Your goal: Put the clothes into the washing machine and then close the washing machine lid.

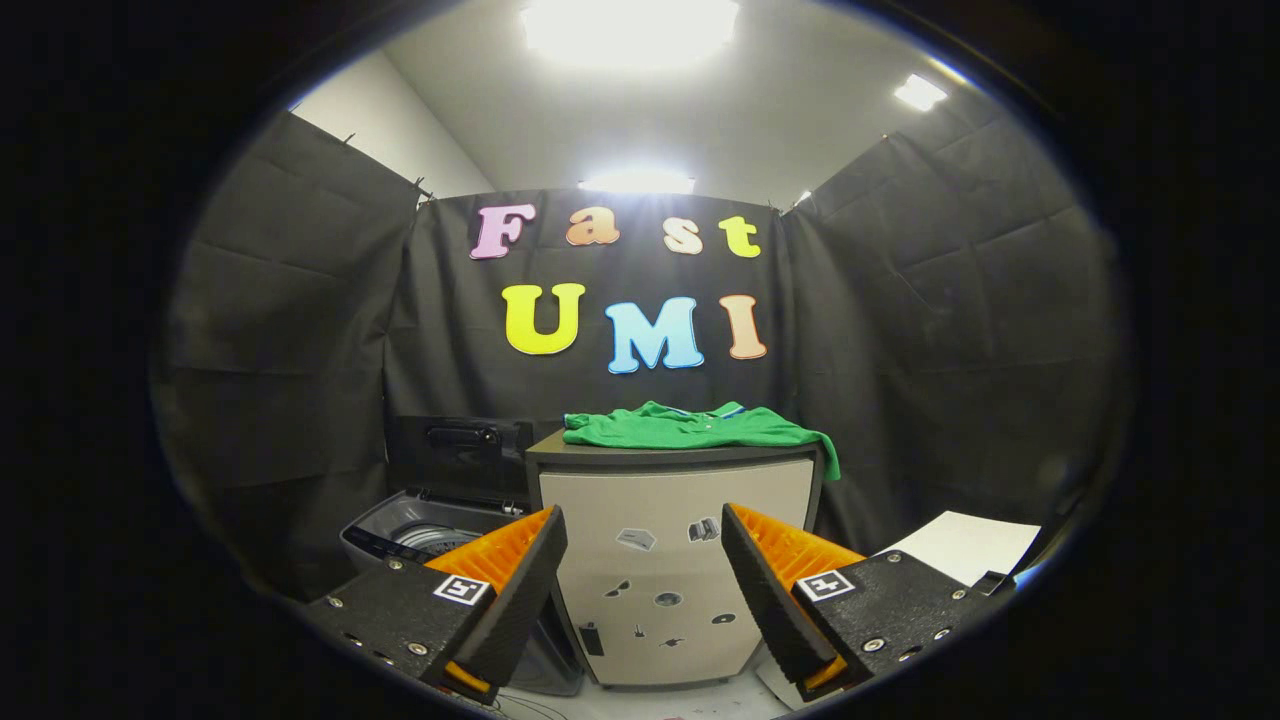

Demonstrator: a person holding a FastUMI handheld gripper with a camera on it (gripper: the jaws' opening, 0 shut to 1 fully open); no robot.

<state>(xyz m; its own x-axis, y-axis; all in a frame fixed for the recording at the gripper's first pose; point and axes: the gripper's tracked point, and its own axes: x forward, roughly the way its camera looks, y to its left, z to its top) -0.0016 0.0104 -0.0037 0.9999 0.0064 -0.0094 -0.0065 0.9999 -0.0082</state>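
Your gripper (pixel 645 590) hangs back with its fingers spread wide and holding nothing, well short of the cabinet (pixel 675 560), likely so you can take in both the garment and the washing machine (pixel 420 530) beside it, whose lid (pixel 458 452) stands raised. The green shirt (pixel 695 428) lies rumpled on the cabinet top, one sleeve drooping over the far corner
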